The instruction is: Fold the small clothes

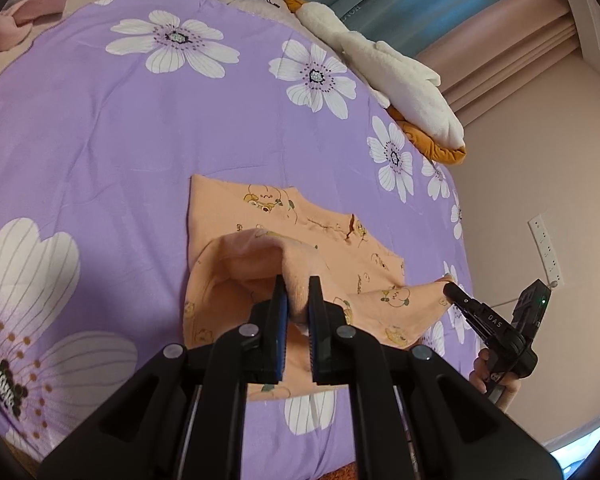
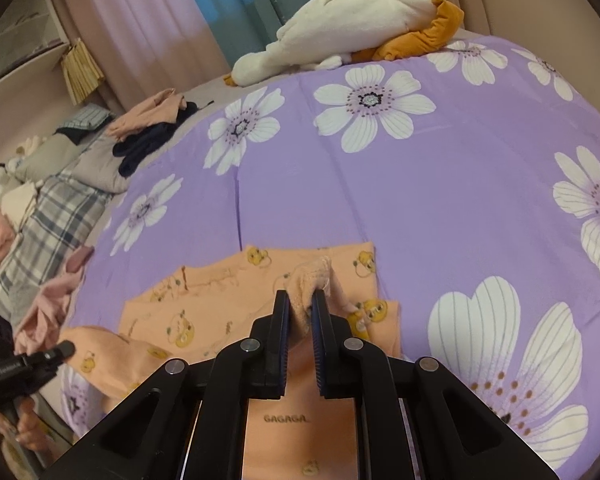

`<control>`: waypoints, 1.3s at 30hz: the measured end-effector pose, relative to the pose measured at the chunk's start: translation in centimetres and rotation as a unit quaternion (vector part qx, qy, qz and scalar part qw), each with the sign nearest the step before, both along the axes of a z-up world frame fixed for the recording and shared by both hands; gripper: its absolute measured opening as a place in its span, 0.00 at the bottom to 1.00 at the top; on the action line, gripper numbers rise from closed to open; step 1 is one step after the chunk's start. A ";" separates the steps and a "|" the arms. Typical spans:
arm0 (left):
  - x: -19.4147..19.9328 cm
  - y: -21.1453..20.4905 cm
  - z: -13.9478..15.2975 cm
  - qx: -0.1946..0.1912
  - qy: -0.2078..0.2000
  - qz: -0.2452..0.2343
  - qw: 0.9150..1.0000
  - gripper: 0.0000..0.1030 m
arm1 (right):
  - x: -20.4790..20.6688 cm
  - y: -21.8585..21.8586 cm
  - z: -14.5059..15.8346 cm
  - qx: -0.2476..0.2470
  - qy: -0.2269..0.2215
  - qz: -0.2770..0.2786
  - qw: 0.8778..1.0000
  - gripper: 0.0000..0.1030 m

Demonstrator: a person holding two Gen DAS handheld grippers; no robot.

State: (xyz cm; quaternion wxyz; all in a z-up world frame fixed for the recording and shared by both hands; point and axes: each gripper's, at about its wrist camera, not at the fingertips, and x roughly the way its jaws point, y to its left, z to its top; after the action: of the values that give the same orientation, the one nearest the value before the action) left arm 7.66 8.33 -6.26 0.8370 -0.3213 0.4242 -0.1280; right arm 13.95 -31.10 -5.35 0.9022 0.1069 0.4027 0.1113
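Both your left gripper point(image 1: 298, 288) and right gripper point(image 2: 300, 300) have jaws pinched tight on the orange garment point(image 1: 320, 236); its near hem's hidden behind them.

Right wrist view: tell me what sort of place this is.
Most likely a bedroom. The clothes lie on a bed with a purple flowered cover, a plush duck rests at its far edge, and curtains hang behind it.

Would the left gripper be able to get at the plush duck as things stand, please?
Probably not. The left gripper is shut on the orange garment, as is the right gripper, and the duck lies across the bedspread at its far edge.
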 end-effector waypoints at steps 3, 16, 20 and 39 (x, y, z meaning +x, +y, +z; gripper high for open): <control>1.3 0.3 0.1 0.000 -0.005 0.010 1.000 0.07 | 1.0 0.1 0.0 0.002 0.003 -0.004 1.000 0.12; 12.5 1.8 -3.9 0.028 0.054 0.047 0.997 0.07 | 10.4 1.5 -4.0 -0.009 0.088 -0.046 0.995 0.12; 14.8 2.2 -6.0 0.037 0.085 0.053 0.994 0.09 | 12.1 1.4 -5.6 -0.027 0.100 -0.064 0.993 0.12; 9.2 3.5 -3.1 0.069 0.067 0.058 0.994 0.53 | 8.8 -1.1 -4.3 -0.032 0.089 -0.041 0.995 0.47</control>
State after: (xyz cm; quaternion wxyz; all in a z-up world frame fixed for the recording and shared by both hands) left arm 16.87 11.87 -9.39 0.8330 -0.2949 0.4674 -0.0277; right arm 22.71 -32.19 -9.68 0.8697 0.1038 0.4799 0.0509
